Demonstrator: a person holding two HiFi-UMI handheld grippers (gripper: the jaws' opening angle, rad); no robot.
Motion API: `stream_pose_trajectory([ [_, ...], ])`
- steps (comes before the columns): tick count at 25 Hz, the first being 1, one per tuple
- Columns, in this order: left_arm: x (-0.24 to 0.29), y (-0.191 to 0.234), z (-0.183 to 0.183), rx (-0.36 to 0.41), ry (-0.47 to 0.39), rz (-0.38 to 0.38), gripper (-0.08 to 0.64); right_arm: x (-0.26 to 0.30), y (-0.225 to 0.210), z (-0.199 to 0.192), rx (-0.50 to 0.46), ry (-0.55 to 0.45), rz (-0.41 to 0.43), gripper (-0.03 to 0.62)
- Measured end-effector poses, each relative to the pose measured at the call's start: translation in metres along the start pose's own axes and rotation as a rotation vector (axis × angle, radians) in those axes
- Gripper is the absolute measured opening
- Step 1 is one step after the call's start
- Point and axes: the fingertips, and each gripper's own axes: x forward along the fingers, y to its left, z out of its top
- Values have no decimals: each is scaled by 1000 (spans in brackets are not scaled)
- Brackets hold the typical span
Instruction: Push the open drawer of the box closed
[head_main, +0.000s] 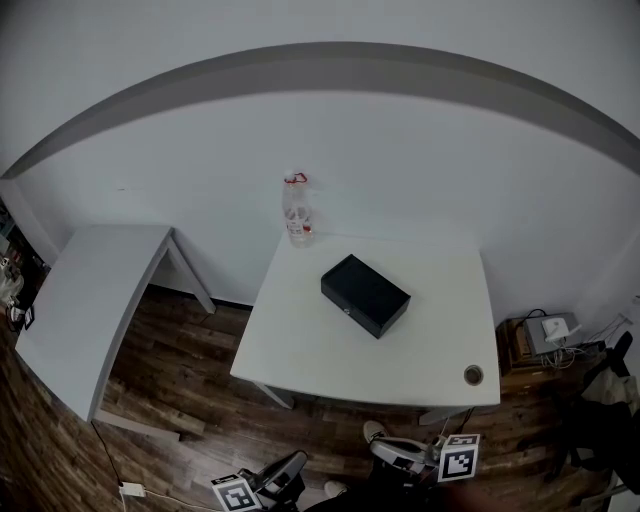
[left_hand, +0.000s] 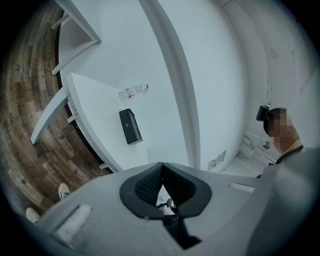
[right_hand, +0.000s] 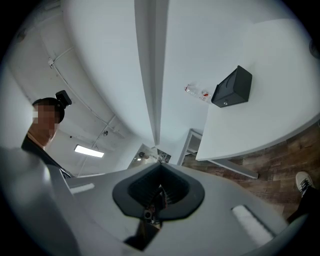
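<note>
Holding left hand-held gripper (left_hand: 161, 165) and right hand-held gripper (right_hand: 160, 165) clenched on nothing, well short of the box (head_main: 365, 294) lying on the worktop (head_main: 300, 350) with a bottle (head_main: 297, 210) behind it, and probably best bringing one blunt tip square onto the box's knobbed face, pushing straight inward

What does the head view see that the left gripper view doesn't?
Only the head view: the round hole in the table's near corner, and the floor clutter with cables to the right. Only the left gripper view: the person wearing a head camera. Both: the white table, with the black box and the clear bottle on it.
</note>
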Motion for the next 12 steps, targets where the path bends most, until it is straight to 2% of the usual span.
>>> stream_pose_trajectory([
  [12, -10, 4, -1, -17, -19, 10, 2, 9, 11, -8, -13, 40, 19, 3],
])
